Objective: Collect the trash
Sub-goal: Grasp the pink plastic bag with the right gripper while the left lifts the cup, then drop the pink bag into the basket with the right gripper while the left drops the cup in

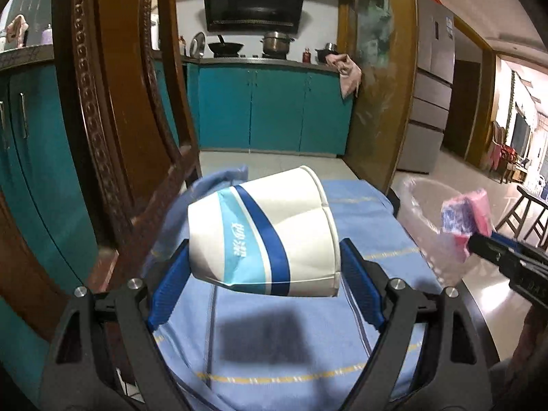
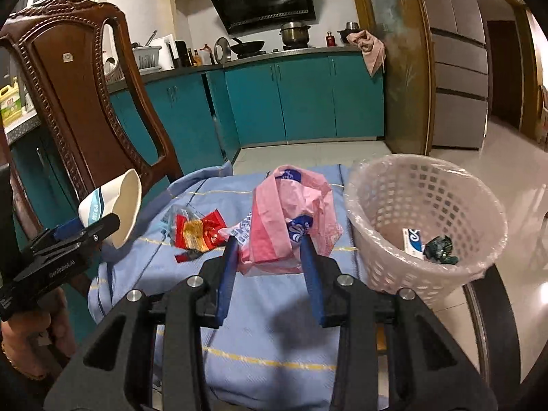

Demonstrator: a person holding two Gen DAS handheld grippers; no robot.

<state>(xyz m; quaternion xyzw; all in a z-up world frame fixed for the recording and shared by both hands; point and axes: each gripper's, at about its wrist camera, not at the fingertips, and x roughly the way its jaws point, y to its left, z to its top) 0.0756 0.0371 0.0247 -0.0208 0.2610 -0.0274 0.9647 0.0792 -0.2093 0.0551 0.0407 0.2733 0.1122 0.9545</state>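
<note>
A squashed white paper cup (image 1: 263, 233) with blue stripes lies sideways between the blue pads of my left gripper (image 1: 263, 250), which is shut on it above the blue cloth (image 1: 274, 342). The right wrist view shows the same cup (image 2: 113, 205) and left gripper (image 2: 102, 226) at the left. My right gripper (image 2: 269, 243) is shut on a crumpled pink plastic wrapper (image 2: 291, 212) with blue print, held just left of the pale lined waste basket (image 2: 394, 185). A red and yellow wrapper (image 2: 198, 229) lies on the cloth (image 2: 274, 342).
The basket holds a white and blue carton (image 2: 412, 239) and a dark green crumpled wrapper (image 2: 440, 248). A carved wooden chair (image 2: 68, 78) stands close on the left. Teal kitchen cabinets (image 2: 301, 102) and a fridge (image 2: 459, 68) are beyond. A hand (image 2: 20, 335) grips the left tool.
</note>
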